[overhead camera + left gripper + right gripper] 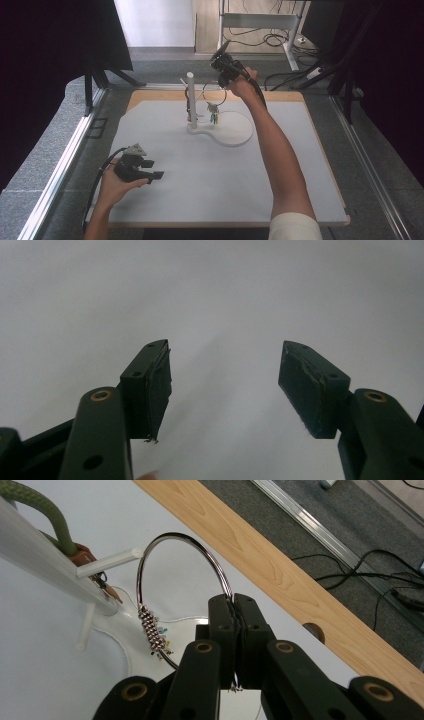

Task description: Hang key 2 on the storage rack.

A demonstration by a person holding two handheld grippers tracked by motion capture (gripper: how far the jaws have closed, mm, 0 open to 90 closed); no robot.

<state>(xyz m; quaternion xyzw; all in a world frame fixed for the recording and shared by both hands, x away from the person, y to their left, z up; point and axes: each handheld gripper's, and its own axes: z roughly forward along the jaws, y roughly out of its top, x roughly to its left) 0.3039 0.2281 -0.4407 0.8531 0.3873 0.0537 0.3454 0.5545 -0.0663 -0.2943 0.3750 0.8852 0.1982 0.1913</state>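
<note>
the white worktop carries a white stand with a flat rounded base and an upright post near the far edge. the work in hand looks like hanging a metal ring with small keys or charms on one of the post's short pegs, or lifting it off; which of the two the pictures cannot settle. as things lie, the ring is up in the air just beside the post, its top arc close to the peg's tip but not over it, so the hanging is not done, if that is the aim. a green cord with a brown tab already sits against the post higher up. a coiled bead cluster and the charms hang on the ring's lower side, above the base

the right arm stretches far across the worktop, wrist raised, with the right tool pointing back and down toward the post; its jaws are shut tight on the ring's wire at one side. the left hand rests near the front left of the worktop, and the left tool lies low over bare white surface, jaws apart with nothing between them
</note>
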